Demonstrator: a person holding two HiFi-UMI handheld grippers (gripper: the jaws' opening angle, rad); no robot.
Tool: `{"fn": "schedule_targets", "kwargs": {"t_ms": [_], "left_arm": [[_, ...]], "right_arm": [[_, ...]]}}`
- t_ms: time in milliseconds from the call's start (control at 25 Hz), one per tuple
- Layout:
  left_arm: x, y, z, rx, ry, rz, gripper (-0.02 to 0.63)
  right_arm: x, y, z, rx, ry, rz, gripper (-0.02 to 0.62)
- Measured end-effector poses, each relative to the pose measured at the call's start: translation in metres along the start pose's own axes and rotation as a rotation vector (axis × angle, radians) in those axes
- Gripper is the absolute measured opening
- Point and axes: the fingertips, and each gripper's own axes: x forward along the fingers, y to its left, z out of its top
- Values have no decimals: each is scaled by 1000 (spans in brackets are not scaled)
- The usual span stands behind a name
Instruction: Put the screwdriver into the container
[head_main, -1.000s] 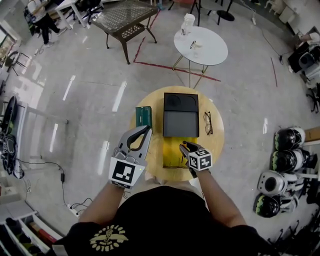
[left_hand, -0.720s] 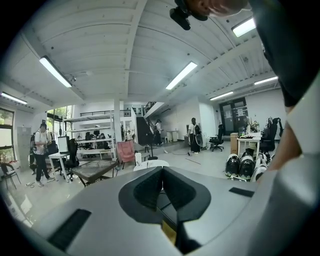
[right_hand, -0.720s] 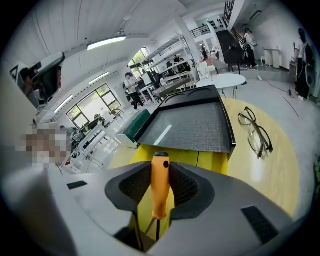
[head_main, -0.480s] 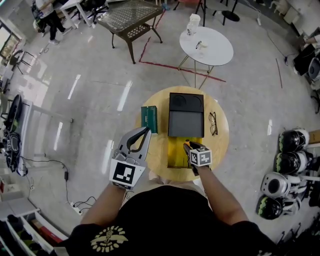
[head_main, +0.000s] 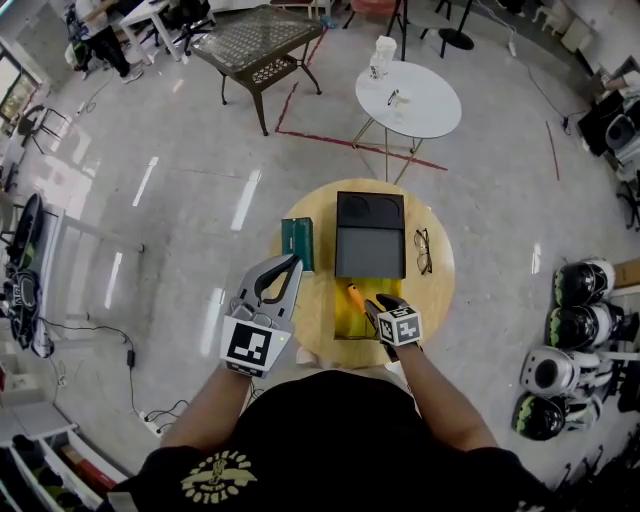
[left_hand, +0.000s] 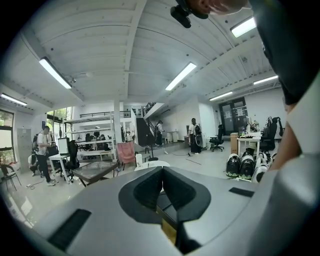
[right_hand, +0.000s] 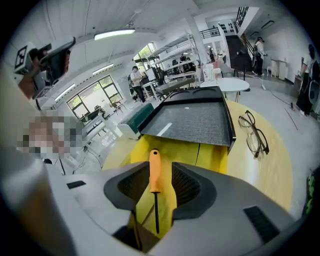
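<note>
Nearest, at the right gripper: released, jaws just opened wide, pads standing clear on both sides of the screwdriver between them. Lies lengthwise in that gap, thin metal shaft toward the camera, orange handle pointing away, over the yellow container. Seems to rest in it already, though contact with the bottom cannot be confirmed.

Judging by looks: light, rigid, not fragile. Smooth round plastic handle, so likely to roll or twist under a loose pinch. Shaft probably too thin and slick for a sure grip. Best taken squarely across the thick middle of the handle, if another hold is needed.

At the left gripper: clenched on nothing, held off the near-left edge of the tabletop, apart from everything on it.

Beyond the container, touching or just beside its far edge: a flat black case. Left of that, a green box. Right of it, a pair of glasses on bare wood, well clear of the screwdriver.
</note>
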Motion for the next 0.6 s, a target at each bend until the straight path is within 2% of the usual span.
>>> {"fn": "schedule_targets", "kwargs": {"t_ms": [160, 280, 480, 600], "left_arm": [[-2, 11, -1, 4, 5, 47, 18], [-3, 13, -3, -8, 11, 53, 18], [-5, 8, 2, -76, -26, -1, 18], [-10, 3, 4, -83, -51, -29, 18]], "right_arm": [[-19, 12, 15, -32, -80, 11, 137], [-41, 16, 33, -44, -177, -28, 16], [-79, 31, 70, -133, -322, -75, 15], [-101, 39, 87, -152, -385, -92, 14]]}}
